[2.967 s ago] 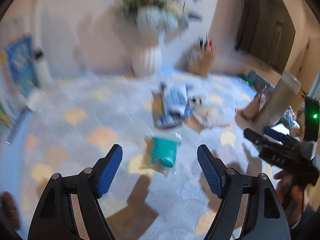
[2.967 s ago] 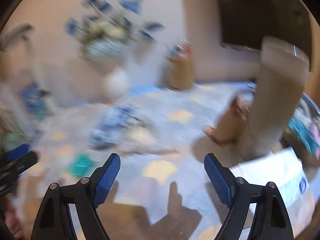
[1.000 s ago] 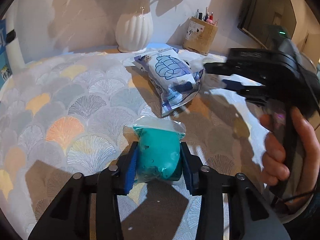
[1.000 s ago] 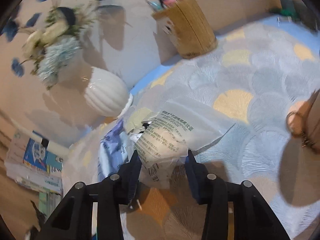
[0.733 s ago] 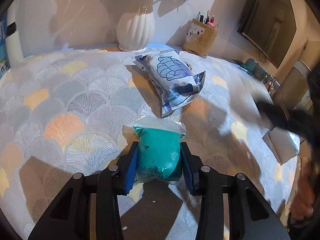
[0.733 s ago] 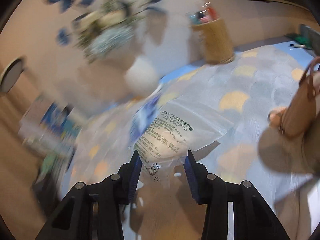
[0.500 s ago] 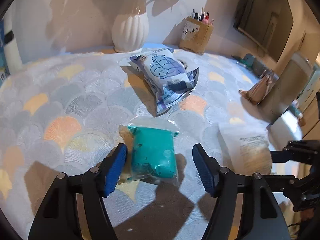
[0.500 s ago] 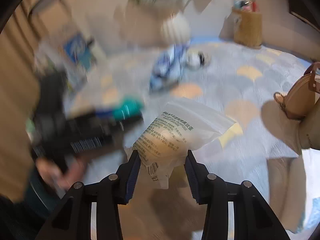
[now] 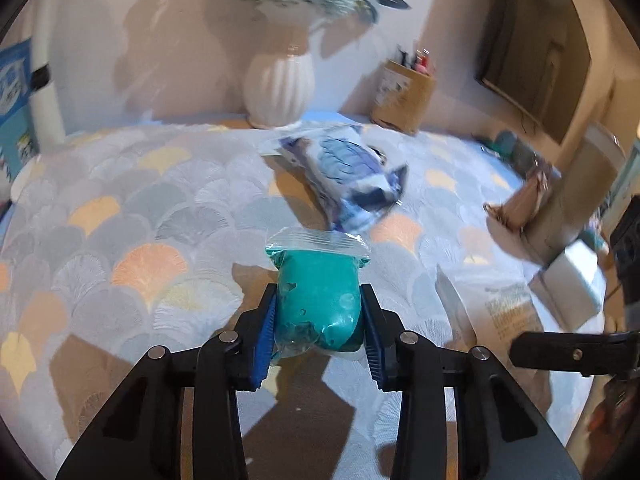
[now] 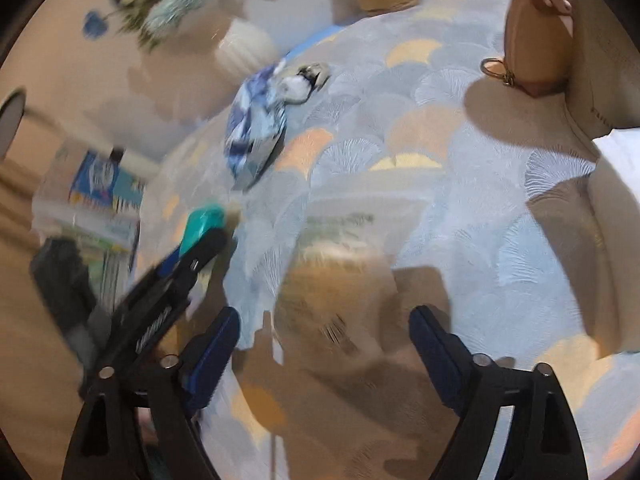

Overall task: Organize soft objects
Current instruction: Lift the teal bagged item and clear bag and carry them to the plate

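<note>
A teal soft object in a clear zip bag (image 9: 318,300) sits between the blue pads of my left gripper (image 9: 319,332), whose jaws are closing and press its sides. In the right wrist view the same teal bag (image 10: 202,226) shows at the left. My right gripper (image 10: 324,340) stands wide, its jaws opening, over a clear bag with a beige soft thing and printed text (image 10: 332,264), which lies blurred on the cloth and free of the pads. That clear bag (image 9: 502,312) lies right of the teal one. A blue and white packet (image 9: 352,176) lies further back.
A white ribbed vase (image 9: 279,88) with flowers and a cardboard pen holder (image 9: 404,94) stand at the back wall. A tan leather pouch (image 10: 534,48) leans on a pale cylinder at the right. A white box (image 9: 568,284) sits at the right edge of the patterned tablecloth (image 9: 120,208).
My left gripper opened around the teal bag, then shut on it again. My right gripper carried the clear bag rightward, set it on the cloth and let it go as its jaws spread.
</note>
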Action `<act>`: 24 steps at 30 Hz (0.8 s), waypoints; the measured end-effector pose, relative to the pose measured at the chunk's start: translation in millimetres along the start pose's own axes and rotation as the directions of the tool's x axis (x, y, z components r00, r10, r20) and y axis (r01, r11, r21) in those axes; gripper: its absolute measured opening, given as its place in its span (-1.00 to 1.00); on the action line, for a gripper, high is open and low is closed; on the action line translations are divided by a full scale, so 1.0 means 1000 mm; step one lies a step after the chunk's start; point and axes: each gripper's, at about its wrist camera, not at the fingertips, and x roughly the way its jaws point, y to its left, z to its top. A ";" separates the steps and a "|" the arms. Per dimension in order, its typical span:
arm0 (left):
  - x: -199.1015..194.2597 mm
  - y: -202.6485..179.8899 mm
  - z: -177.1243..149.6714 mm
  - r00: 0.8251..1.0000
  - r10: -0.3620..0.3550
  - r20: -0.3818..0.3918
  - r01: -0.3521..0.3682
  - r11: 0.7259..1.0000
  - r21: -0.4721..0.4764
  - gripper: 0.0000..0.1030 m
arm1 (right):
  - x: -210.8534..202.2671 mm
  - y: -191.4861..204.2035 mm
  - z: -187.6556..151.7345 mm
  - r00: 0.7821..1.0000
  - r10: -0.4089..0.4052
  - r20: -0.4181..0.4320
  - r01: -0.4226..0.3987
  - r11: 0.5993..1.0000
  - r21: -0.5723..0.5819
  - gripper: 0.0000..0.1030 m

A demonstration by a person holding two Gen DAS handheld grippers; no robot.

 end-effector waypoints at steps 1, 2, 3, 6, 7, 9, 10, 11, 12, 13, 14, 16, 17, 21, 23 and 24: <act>0.001 0.004 0.001 1.000 -0.007 -0.002 0.007 1.000 -0.021 -0.31 | 0.001 0.002 0.000 1.000 -0.005 0.020 0.005 1.000 0.015 0.83; 0.001 0.007 0.002 1.000 -0.012 -0.002 0.011 0.999 -0.039 -0.31 | 0.004 0.006 0.000 0.998 -0.032 0.052 0.031 0.999 0.025 0.84; 0.000 0.009 0.002 1.000 -0.015 0.000 0.015 0.999 -0.049 -0.31 | 0.008 0.011 0.001 0.996 -0.057 0.076 0.056 0.998 0.014 0.84; 0.000 0.006 0.002 1.000 -0.016 0.007 0.016 0.999 -0.042 -0.31 | 0.015 0.026 0.000 0.975 -0.160 0.157 0.172 0.982 -0.073 0.56; -0.001 0.003 0.002 1.000 -0.015 0.012 0.015 0.999 -0.028 -0.31 | 0.017 0.030 -0.001 0.964 -0.201 0.175 0.220 0.970 -0.099 0.44; -0.002 -0.001 0.001 1.000 -0.008 0.017 0.008 1.000 -0.004 -0.31 | 0.015 0.033 -0.006 0.946 -0.249 0.208 0.280 0.950 -0.137 0.01; -0.002 -0.001 0.001 1.000 -0.005 0.017 0.005 1.000 0.004 -0.31 | 0.013 0.032 -0.006 0.949 -0.233 0.214 0.267 0.953 -0.142 -0.04; -0.002 -0.002 0.000 1.000 -0.001 0.018 0.001 1.000 0.011 -0.31 | 0.010 0.030 -0.007 0.952 -0.220 0.214 0.254 0.957 -0.144 -0.10; -0.003 -0.003 0.000 1.000 0.001 0.019 -0.002 1.000 0.014 -0.31 | 0.008 0.029 -0.008 0.954 -0.213 0.212 0.246 0.958 -0.147 -0.11; -0.004 -0.003 0.000 1.000 0.005 0.021 -0.005 1.000 0.016 -0.31 | 0.005 0.028 -0.010 0.956 -0.204 0.212 0.239 0.959 -0.151 -0.12; -0.003 -0.003 0.000 1.000 0.010 0.020 -0.010 1.000 0.012 -0.31 | 0.000 0.029 -0.012 0.960 -0.181 0.213 0.216 0.964 -0.156 -0.12; -0.006 -0.004 0.001 0.999 0.018 0.028 -0.018 1.000 0.005 -0.31 | -0.007 0.032 -0.015 0.965 -0.148 0.218 0.185 0.969 -0.161 -0.13; -0.009 -0.004 0.001 0.999 0.019 0.032 -0.019 1.000 0.003 -0.31 | -0.015 0.034 -0.017 0.963 -0.138 0.232 0.180 0.969 -0.171 -0.13; -0.025 -0.015 0.003 0.999 -0.002 0.054 0.003 1.000 -0.017 -0.31 | -0.039 0.042 -0.024 0.956 -0.119 0.269 0.176 0.964 -0.199 -0.13; -0.037 -0.031 0.005 0.997 -0.014 0.077 0.013 1.000 0.011 -0.31 | -0.052 0.044 -0.024 0.951 -0.111 0.289 0.176 0.962 -0.208 -0.13; -0.044 -0.041 0.006 0.996 -0.027 0.087 0.025 0.999 0.028 -0.31 | -0.063 0.045 -0.026 0.946 -0.110 0.305 0.181 0.959 -0.217 -0.13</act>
